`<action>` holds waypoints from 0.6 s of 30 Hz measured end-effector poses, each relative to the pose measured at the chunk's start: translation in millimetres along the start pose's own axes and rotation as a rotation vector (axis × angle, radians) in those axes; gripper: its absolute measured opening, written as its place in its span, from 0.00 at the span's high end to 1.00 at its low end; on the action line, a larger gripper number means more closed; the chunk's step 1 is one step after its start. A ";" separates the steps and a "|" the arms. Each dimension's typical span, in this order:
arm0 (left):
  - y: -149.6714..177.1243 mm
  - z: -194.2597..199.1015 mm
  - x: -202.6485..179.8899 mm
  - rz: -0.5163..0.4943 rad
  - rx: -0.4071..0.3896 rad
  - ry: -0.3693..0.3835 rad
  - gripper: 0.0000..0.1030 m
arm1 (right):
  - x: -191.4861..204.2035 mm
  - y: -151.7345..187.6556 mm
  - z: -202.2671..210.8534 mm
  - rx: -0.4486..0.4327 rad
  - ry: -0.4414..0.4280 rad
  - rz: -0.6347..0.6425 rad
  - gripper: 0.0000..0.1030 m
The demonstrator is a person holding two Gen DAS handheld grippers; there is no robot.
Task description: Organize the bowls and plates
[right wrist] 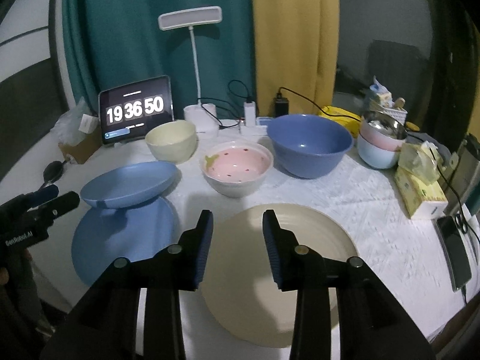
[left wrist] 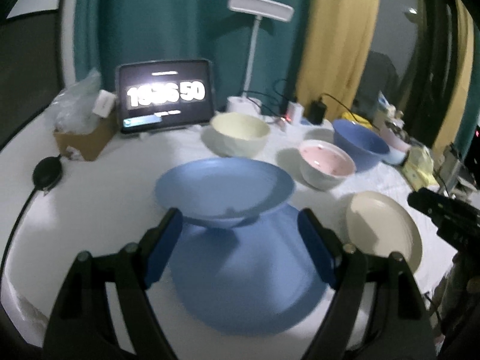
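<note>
Crockery sits scattered over the white table (right wrist: 375, 210), none of it gathered into one stack yet. The left gripper (left wrist: 240, 249) hangs with its jaws spread wide and nothing between them, above a flat blue plate (left wrist: 249, 276) on which a shallow blue dish (left wrist: 225, 189) rests, tilted with one edge propped up rather than nested. The right gripper (right wrist: 238, 246) hovers over the cream plate (right wrist: 285, 270), jaws part open and pressing on nothing. Behind stand a cream bowl (right wrist: 171, 145), a pink-lined bowl (right wrist: 237, 168), a large blue bowl (right wrist: 309, 147) and, at the far right, a small stack of pastel bowls (right wrist: 379, 147). The main risk, as I judge it, is the tilted dish: a nudge from either finger could make it slide off the plate or rock against the cream bowl just behind it. The cream plate lies flat on the cloth with little rim to pinch, so a grasp from above may slip or drag the cloth. The tablet (right wrist: 136, 109), the lamp (right wrist: 192, 60) and loose cables crowd the back edge and could be snagged by a careless reach.
</note>
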State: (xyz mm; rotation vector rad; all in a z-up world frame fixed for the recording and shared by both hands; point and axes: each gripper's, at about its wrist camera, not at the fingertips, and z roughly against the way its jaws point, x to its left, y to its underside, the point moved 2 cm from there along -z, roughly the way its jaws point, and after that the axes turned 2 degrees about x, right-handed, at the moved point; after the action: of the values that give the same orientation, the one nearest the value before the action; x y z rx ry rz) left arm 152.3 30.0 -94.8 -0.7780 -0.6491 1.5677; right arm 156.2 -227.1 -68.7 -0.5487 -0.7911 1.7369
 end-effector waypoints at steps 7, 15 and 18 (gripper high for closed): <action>-4.3 1.5 31.4 0.018 -0.036 -0.041 0.22 | 22.2 -9.7 -10.3 0.008 -0.017 0.031 0.64; -6.5 -10.6 54.3 0.035 -0.025 -0.025 0.22 | 47.9 -17.4 -26.3 0.022 -0.022 0.064 0.64; -8.1 -14.8 60.3 0.032 -0.026 -0.028 0.22 | 56.2 -19.0 -33.0 0.032 -0.028 0.071 0.64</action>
State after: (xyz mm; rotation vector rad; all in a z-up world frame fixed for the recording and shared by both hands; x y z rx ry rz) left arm 164.8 90.5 -104.9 -0.7903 -0.6811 1.6050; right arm 175.0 -162.2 -75.3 -0.5371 -0.7701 1.8235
